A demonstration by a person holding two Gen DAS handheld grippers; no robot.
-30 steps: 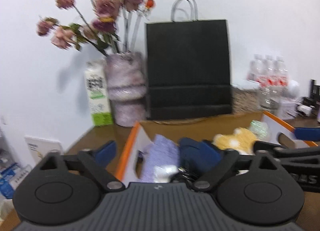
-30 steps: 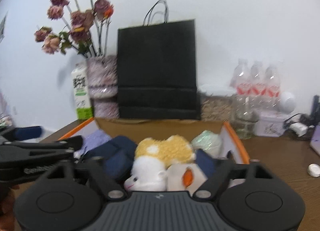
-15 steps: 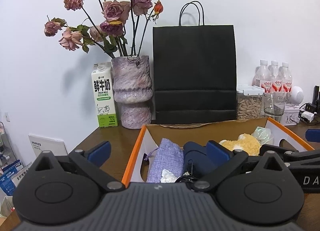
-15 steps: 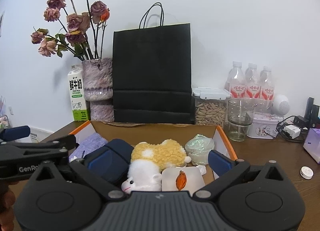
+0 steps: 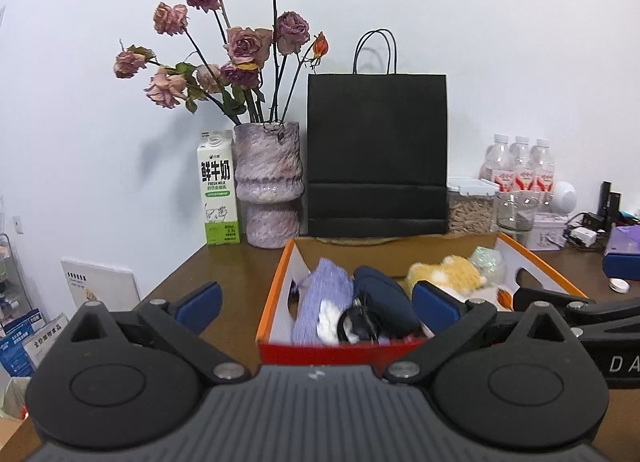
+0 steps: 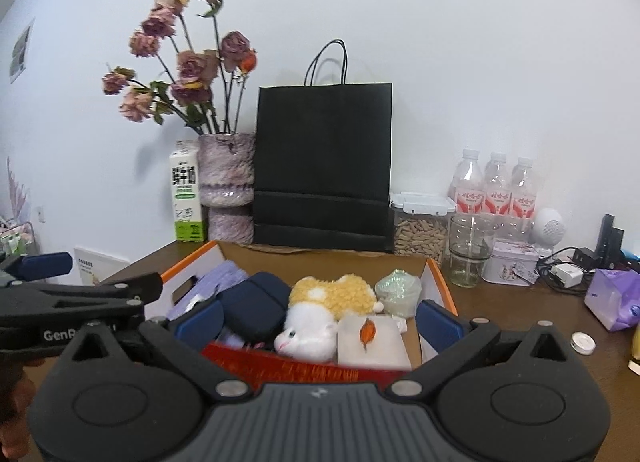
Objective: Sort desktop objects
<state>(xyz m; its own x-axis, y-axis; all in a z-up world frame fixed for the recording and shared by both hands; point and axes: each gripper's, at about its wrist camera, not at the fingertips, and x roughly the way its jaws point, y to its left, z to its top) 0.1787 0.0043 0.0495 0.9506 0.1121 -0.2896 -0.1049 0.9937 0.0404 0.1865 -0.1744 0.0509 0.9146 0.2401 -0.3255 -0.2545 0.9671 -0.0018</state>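
Observation:
An open cardboard box [image 5: 276, 274] with orange rims and a red front wall sits on the brown desk. It holds a lilac pouch [image 5: 324, 294], a navy case [image 5: 380, 294], a yellow-and-white plush toy [image 6: 332, 294], a glittery green ball [image 6: 400, 288] and a white block with an orange mark [image 6: 372, 342]. My left gripper [image 5: 316, 304] hangs open just in front of the box's left half. My right gripper [image 6: 318, 320] is open wide before the box [image 6: 440, 282], and its pads touch nothing. Both grippers are empty.
Along the back wall stand a milk carton [image 5: 218, 198], a vase of dried roses [image 5: 272, 186], a black paper bag [image 5: 376, 154], a seed container [image 6: 420, 230], a glass jar [image 6: 470, 250] and water bottles [image 6: 496, 186]. A tin, cables, a purple pack [image 6: 612, 298] and a white cap lie at the right.
Both grippers have drawn back from the box and risen slightly, so its red front wall now shows. The right jaws have spread a little wider. The box's contents have not moved.

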